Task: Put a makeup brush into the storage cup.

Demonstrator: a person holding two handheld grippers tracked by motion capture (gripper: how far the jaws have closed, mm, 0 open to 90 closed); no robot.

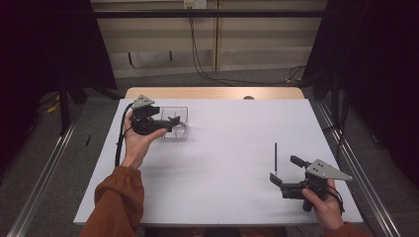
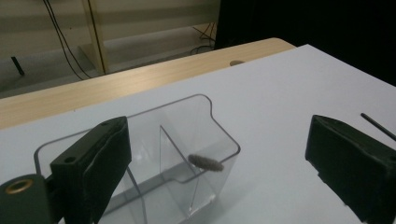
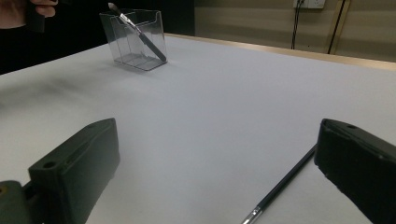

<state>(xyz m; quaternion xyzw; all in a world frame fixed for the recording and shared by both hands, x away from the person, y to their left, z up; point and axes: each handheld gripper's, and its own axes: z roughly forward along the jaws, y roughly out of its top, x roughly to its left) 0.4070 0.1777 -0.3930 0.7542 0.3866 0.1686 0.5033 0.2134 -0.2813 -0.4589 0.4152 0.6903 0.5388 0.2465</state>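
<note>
Beside the clear holder (image 2: pixel 187 140), the left gripper (image 2: pixel 219 154) has its jaws spread wide, gripping nothing.

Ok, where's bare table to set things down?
The wide middle of the white table, between the clear box and the loose brush, is bare. It is crowded at the box, by the left claw, and near the right claw.

A clear plastic holder (image 1: pixel 175 122) stands on the white desk (image 1: pixel 232 148), whose far edge is pale wood. Both brushes (image 3: pixel 280 184) are black-handled. The grippers (image 1: pixel 173 122) are black with grey plates; the sleeves (image 1: pixel 116 202) are rust-orange.
</note>
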